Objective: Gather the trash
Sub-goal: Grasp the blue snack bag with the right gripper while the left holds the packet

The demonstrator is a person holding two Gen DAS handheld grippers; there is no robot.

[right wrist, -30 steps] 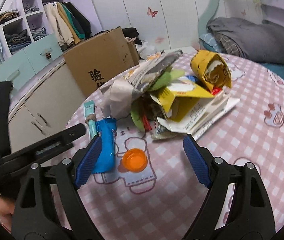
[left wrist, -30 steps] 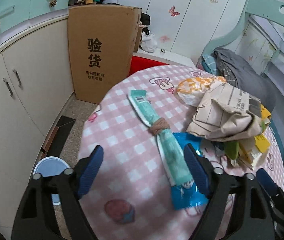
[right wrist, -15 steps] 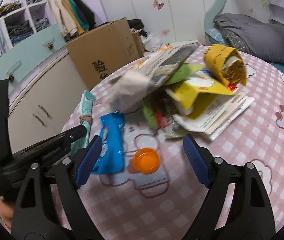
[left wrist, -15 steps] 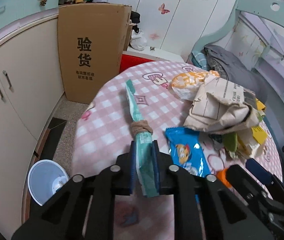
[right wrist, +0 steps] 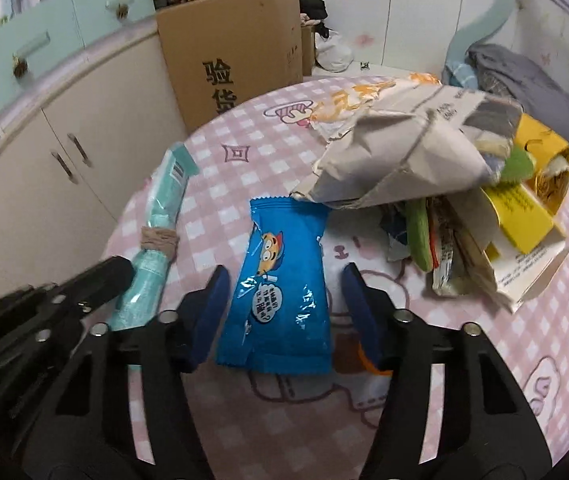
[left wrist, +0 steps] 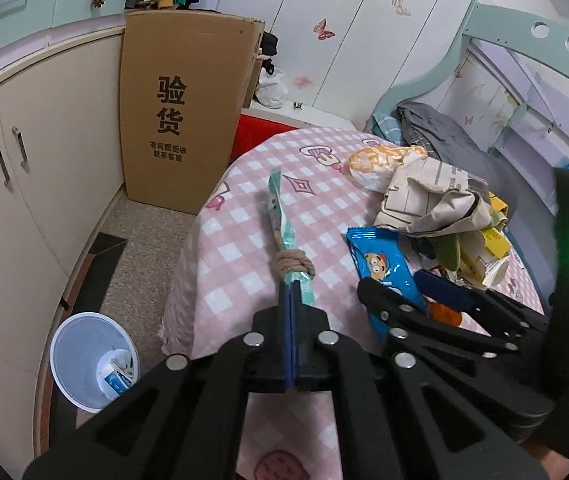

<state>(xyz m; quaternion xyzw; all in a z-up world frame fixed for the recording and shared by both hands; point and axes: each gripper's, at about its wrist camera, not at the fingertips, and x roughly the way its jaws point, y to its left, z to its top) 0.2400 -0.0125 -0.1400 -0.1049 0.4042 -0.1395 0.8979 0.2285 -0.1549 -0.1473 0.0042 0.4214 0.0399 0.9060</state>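
My left gripper (left wrist: 292, 300) is shut on the near end of a long teal wrapper (left wrist: 282, 220) tied with a brown band; the wrapper also shows in the right wrist view (right wrist: 160, 224), lifted off the pink checked table (left wrist: 244, 248). My right gripper (right wrist: 284, 300) is open, its jaws on either side of a blue snack wrapper (right wrist: 284, 280) lying flat on the table; the same wrapper shows in the left wrist view (left wrist: 384, 264). A white bin (left wrist: 92, 360) with some trash stands on the floor at lower left.
A pile of crumpled paper (right wrist: 404, 148), yellow cartons (right wrist: 524, 216) and green scraps lies on the table's right side. An orange cap (right wrist: 368, 360) sits behind my right finger. A tall cardboard box (left wrist: 184, 112) and cupboards (left wrist: 24, 184) stand to the left.
My left gripper has closed on the teal wrapper and lifted it. My right gripper has moved left and down until its jaws straddle the blue wrapper.
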